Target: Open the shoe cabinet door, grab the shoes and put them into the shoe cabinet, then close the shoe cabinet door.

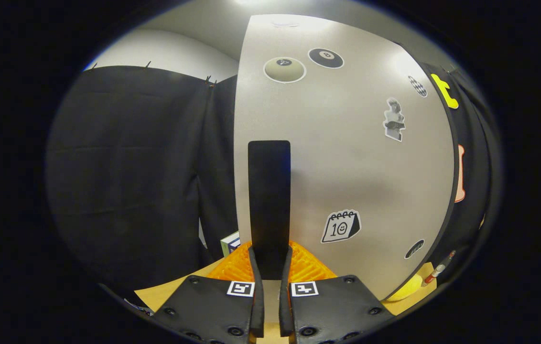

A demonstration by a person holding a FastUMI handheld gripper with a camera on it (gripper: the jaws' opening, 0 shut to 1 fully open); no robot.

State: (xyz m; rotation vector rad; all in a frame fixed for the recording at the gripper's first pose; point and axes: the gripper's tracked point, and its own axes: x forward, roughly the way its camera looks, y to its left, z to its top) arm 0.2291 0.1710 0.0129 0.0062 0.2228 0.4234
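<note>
Left of frame: black cloth wall [132, 181], hanging in folds. Lower left-centre: small box [230, 242], partly hidden, standing on a tan tabletop [165, 291]. Centre: gripper [270, 267], fingers drawn close and clamped on the upright black handle [269, 200] of the cabinet door [356, 157]. Behind the fingers: orange ribbed item [306, 267], possibly a mat. Centre to right: pale door panel with stickers, among them a calendar sticker [341, 226] and a billiard-ball sticker [326, 58]. Lower right: yellow object [406, 290], then a pen [438, 270].
</note>
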